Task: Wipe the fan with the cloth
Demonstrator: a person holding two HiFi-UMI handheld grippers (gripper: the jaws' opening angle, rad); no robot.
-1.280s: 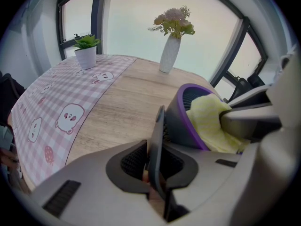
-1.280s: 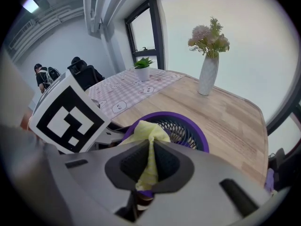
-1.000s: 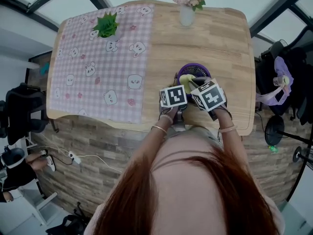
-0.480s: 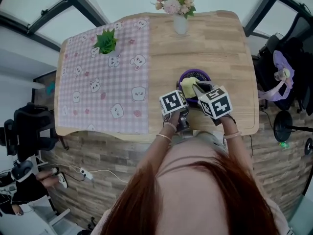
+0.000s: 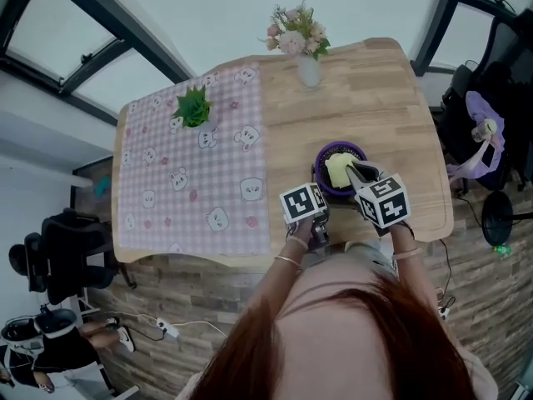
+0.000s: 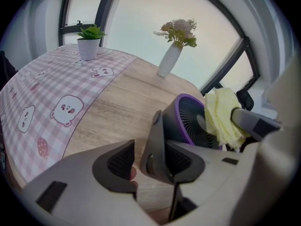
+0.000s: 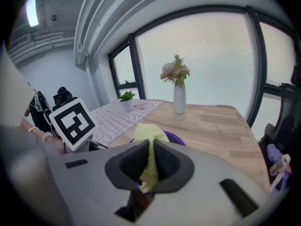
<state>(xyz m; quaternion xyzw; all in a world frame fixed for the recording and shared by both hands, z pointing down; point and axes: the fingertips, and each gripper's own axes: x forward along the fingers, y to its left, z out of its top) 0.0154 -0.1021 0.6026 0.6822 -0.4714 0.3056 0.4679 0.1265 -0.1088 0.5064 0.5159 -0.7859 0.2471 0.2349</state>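
Note:
A small purple fan [image 5: 340, 169] stands on the wooden table [image 5: 391, 98] near its front right. My right gripper [image 7: 149, 161] is shut on a yellow cloth [image 7: 149, 135] and holds it against the fan's grille [image 6: 188, 121]; the cloth [image 6: 223, 117] shows there too. My left gripper [image 6: 150, 159] sits at the fan's foot. Its jaws have just been opening. The dark grey stand [image 6: 157, 145] is between them, leaning on the right pad [image 6: 181, 159], with a gap to the left pad [image 6: 121, 159].
A white vase of flowers [image 5: 306, 65] stands at the table's far edge. A potted plant [image 5: 193, 111] sits on a pink checked mat [image 5: 191, 182] covering the left half. The front table edge [image 5: 416, 227] is close under both grippers. Bags and a stand are at right.
The head camera has shifted, so the table sits lower and more to the right in view. The right gripper's cloth has moved from the fan's near rim towards the middle of the grille.

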